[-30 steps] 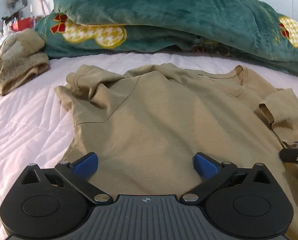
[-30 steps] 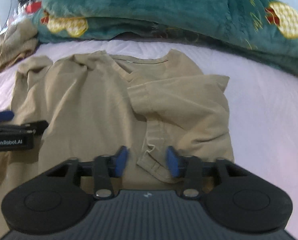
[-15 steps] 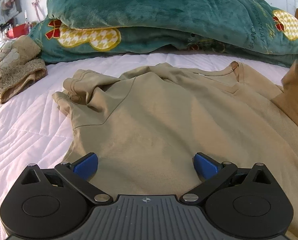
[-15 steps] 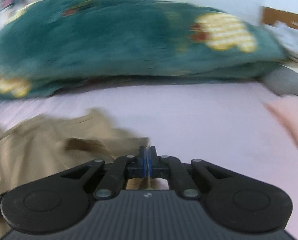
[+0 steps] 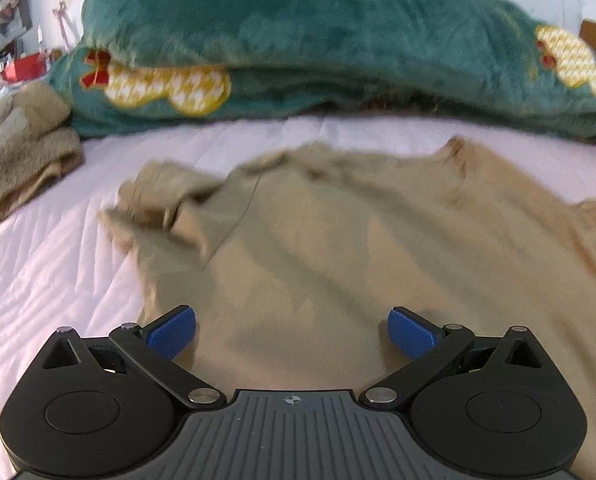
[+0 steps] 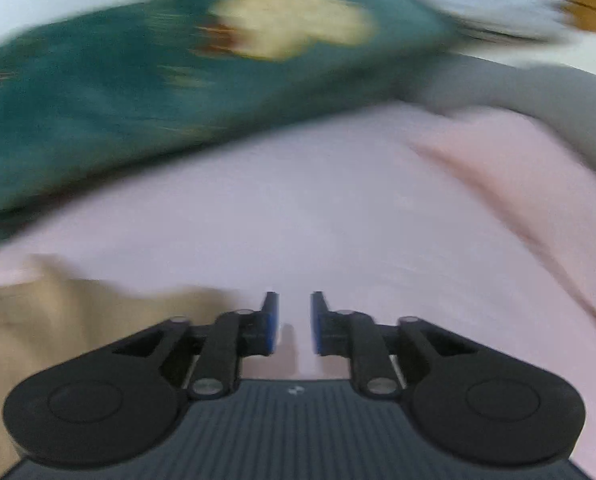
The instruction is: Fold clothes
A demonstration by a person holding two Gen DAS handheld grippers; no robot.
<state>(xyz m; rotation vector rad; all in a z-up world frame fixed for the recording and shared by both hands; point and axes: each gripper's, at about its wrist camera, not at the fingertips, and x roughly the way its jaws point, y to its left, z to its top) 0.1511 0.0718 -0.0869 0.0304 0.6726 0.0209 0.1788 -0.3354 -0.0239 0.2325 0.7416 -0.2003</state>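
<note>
A tan T-shirt [image 5: 338, 248] is spread on the pink quilted bed [image 5: 37, 272], one sleeve bunched at its left. The left gripper [image 5: 291, 330] is held wide apart over the shirt's lower part, nothing pinched. The right gripper [image 6: 293, 322] is parted slightly over bare bed, shirt edge [image 6: 57, 320] just beside it; view blurred. A green blanket [image 5: 298, 40] is piled behind

Pale pink quilted bedsheet [image 5: 37, 272], teal plush blanket [image 5: 298, 40] along its far edge, brown fuzzy bundle [image 5: 21, 148] at left

Shirt [image 5: 338, 248] on bedsheet [image 5: 37, 280], blanket [image 5: 298, 40] behind, towel [image 5: 21, 148] left
</note>
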